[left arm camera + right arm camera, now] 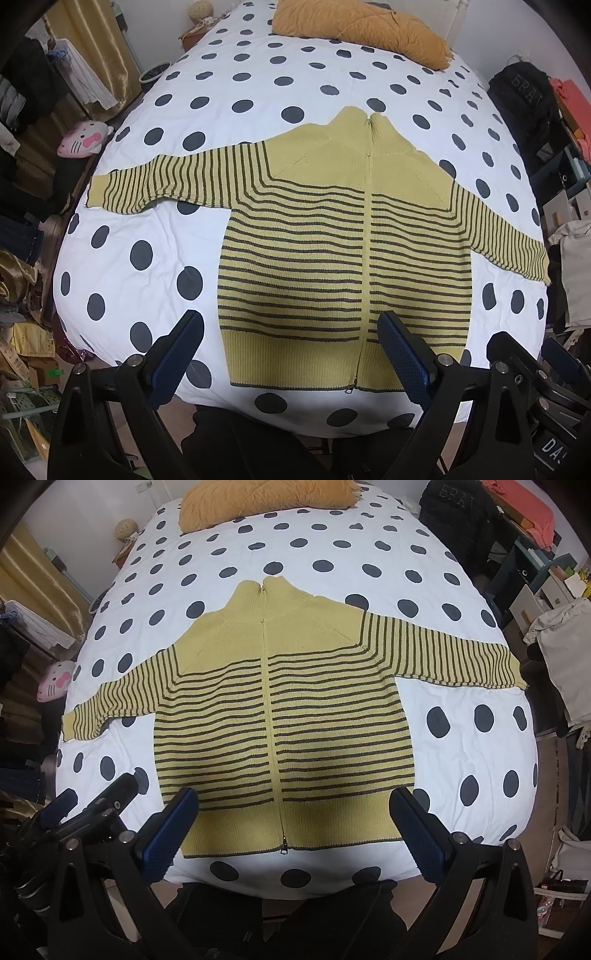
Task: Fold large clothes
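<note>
Both jaws stand wide apart and hold nothing: the left gripper [291,354] and the right gripper [295,830] hover above the near edge of the bed, apart from the cloth. Between and beyond their fingers lies the yellow striped cardigan [314,236], spread flat and face up on the polka-dot bedspread [155,258], zipped, sleeves stretched out to either side, its ribbed hem nearest the grippers and its collar pointing away. An orange blanket [362,26] is bunched at the far end of the bed. A pink cat plush [83,138] sits off the bed's left side. On the right, a black bag [524,96] bears pale letters reading "BRA", the rest cut off. Each gripper shows at the edge of the other's view, side by side.
</note>
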Motion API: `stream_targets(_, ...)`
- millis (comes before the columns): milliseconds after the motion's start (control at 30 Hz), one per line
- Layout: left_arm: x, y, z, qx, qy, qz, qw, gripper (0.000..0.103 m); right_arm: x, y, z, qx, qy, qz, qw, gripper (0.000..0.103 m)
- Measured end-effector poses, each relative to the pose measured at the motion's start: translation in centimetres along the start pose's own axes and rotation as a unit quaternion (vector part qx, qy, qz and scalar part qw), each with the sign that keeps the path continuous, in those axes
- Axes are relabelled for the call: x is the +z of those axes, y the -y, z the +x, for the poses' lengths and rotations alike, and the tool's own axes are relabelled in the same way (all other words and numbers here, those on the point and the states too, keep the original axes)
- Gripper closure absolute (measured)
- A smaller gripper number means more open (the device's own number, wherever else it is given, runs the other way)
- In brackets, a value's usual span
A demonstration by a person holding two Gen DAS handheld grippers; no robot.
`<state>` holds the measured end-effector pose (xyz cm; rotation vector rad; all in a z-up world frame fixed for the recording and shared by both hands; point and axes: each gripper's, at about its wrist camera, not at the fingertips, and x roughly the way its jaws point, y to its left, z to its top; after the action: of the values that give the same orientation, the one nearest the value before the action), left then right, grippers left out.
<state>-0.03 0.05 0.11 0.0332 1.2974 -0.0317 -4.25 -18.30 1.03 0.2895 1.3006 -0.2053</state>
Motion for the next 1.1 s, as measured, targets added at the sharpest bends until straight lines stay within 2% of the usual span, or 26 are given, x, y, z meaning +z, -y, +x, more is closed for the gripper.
stream_targets(200,0.0,-0.4,0.1,0.005,-0.003,-0.006,1.0,0.008,-0.1,-0.2,0.2,0.012,-0.005,-0.005,1.0,0.0)
stream_targets(1100,0.9,-1.2,0.4,0.01,0.0,-0.02,0.9998,0.008,0.4,-0.9,0.7,0.008,-0.011,-0.014,1.0,0.0)
